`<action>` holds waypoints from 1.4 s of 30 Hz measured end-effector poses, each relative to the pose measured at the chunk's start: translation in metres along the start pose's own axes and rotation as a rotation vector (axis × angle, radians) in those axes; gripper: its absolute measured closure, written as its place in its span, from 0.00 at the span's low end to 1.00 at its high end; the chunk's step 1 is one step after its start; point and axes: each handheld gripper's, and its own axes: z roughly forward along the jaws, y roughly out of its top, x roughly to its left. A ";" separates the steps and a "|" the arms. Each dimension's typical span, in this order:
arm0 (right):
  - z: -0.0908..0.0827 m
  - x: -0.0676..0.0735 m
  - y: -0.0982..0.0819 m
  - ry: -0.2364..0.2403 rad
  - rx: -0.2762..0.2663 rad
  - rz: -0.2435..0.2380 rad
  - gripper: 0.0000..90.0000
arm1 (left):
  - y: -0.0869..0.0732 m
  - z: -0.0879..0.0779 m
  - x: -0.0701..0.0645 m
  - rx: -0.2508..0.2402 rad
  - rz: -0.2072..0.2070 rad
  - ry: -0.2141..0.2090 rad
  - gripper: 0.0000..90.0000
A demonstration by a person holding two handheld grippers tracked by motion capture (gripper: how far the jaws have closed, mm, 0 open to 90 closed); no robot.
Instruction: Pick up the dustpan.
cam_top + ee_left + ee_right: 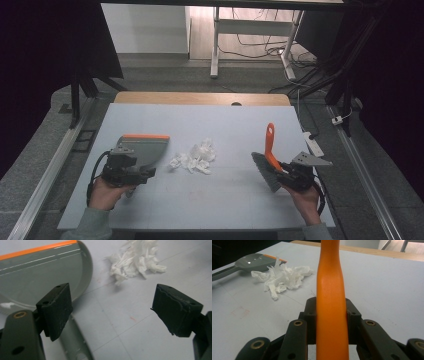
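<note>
A grey dustpan (142,149) with an orange front lip lies flat at the left of the white table. My left gripper (131,170) hovers at its handle, open, jaws wide apart; in the left gripper view the dustpan (37,277) handle runs under the left jaw. A heap of torn white paper (196,156) lies mid-table, just right of the pan, and appears again as paper (136,261) ahead of the left jaws. My right gripper (290,175) is shut on the orange handle (331,290) of a brush (267,160), whose grey bristles point toward the paper.
A wooden strip (200,98) runs along the table's far edge. A white power strip (313,144) lies at the right edge. Beyond the table stand a desk frame and loose cables (260,47) on the floor. Bare tabletop (215,200) spreads between my hands.
</note>
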 end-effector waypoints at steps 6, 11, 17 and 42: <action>0.002 0.002 0.000 0.004 0.008 -0.008 0.78 | -0.002 -0.006 0.008 0.023 -0.048 0.033 0.16; 0.002 0.002 0.000 0.002 0.012 -0.008 0.78 | -0.007 -0.005 0.017 0.064 -0.077 0.035 0.15; 0.002 0.002 0.000 0.000 0.014 -0.010 0.78 | -0.013 0.000 0.030 0.095 -0.131 0.050 0.14; 0.005 0.003 -0.002 -0.009 0.027 -0.016 0.78 | -0.024 0.048 0.046 0.189 -0.229 0.054 0.24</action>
